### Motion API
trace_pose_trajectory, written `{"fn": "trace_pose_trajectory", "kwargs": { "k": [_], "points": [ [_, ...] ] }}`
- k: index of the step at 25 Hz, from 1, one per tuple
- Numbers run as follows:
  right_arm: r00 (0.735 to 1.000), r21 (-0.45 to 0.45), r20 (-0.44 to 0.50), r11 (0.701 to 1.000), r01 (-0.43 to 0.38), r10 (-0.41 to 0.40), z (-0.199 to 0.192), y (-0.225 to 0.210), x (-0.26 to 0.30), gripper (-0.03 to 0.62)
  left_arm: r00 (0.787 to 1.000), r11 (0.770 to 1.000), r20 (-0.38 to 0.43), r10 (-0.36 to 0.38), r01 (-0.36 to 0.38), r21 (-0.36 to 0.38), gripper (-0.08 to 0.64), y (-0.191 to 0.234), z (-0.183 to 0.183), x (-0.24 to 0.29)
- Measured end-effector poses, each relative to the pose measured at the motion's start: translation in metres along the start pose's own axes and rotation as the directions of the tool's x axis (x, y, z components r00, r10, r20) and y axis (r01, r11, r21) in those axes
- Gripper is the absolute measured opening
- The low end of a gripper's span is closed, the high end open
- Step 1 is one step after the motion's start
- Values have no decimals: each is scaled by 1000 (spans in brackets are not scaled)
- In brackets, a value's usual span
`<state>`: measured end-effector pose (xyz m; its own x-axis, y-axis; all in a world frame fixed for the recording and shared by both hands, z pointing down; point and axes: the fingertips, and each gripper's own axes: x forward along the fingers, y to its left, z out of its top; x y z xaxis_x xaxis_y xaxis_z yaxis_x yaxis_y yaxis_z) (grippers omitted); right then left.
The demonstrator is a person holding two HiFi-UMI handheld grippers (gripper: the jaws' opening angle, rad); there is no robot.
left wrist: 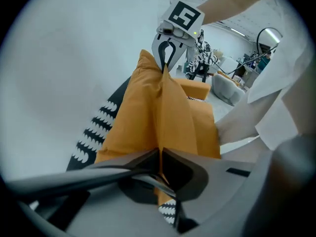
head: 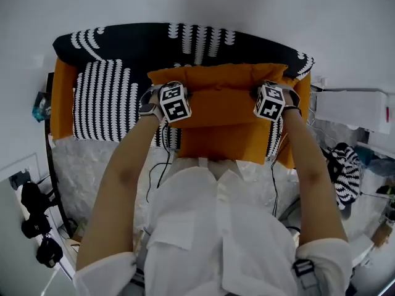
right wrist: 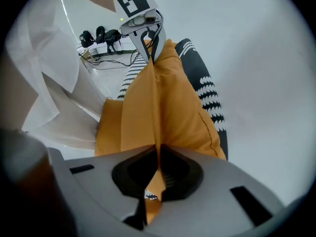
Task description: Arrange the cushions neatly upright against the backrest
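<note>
Left gripper: jaws pressed together, pinching a fold of the plain orange fabric cushion along its top edge. Right gripper: likewise clamped on that edge, at the far corner. Cushion is held up before the black-and-white patterned sofa backrest. Only the head view shows the black-and-white striped cushion leaning upright at left; each gripper view shows the opposite gripper across the ridge

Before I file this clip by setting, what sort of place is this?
Likely a lab or studio mock-up living room: a sofa with an orange cushion and striped cushion, a bare white wall, black equipment beside it.
</note>
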<state>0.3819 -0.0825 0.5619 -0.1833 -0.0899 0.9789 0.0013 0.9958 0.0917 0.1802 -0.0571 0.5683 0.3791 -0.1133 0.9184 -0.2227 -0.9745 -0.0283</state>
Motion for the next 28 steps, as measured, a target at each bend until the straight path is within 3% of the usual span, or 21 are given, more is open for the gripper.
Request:
{"fn": "trace_pose_trajectory", "kwargs": {
  "k": [8,14,19,28],
  "points": [
    [990,15,93,995,102,-103,138,-5,-20,12,991,990,-26,135,-134,36,23,56,-96,-96],
    [979,17,185,997,81,-83,213,-10,-27,12,978,980,-76,196,-193,39,23,88,-146,-149],
    [967,0,256,1000,17,-16,264,-3,-20,12,975,982,-116,187,-187,9,23,89,-192,-174],
    [964,-46,265,999,19,-6,413,-12,25,14,980,981,-92,179,-185,-60,23,126,-339,-208]
  ]
}}
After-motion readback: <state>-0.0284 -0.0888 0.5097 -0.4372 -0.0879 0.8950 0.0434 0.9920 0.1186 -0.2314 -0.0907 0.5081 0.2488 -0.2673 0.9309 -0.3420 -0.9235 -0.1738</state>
